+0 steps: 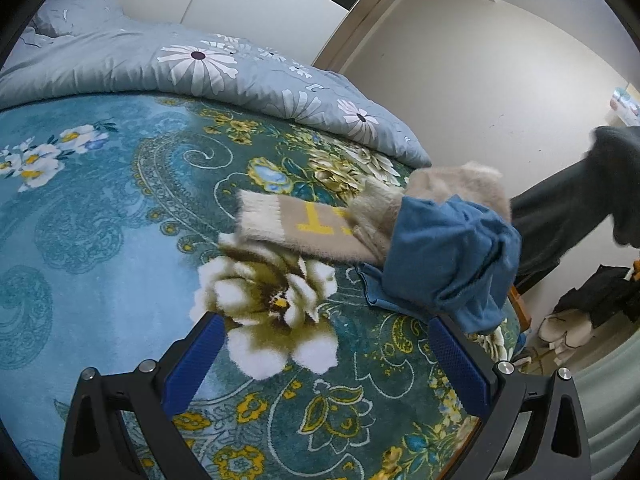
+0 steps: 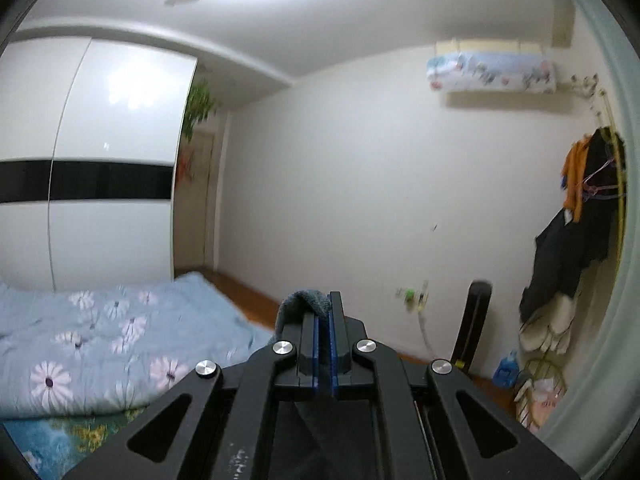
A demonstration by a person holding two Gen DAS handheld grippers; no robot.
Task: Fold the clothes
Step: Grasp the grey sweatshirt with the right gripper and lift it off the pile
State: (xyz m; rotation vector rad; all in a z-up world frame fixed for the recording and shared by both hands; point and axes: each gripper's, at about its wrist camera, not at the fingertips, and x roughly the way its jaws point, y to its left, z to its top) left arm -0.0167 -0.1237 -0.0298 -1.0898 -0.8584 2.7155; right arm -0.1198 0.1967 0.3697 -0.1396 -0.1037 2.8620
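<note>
Fabric of a dark grey-blue knitted garment is pinched between the closed fingers of the right gripper, held high toward the far wall; the cloth droops in a soft loop, so it looks light, limp and unlikely to slip. Left gripper hovers with fingers spread wide and empty over the teal floral plush blanket on the bed. Right of it lie a fuzzy beige sweater with yellow lettering and a crumpled blue cotton garment. Best hold: a hem or shoulder seam.
</note>
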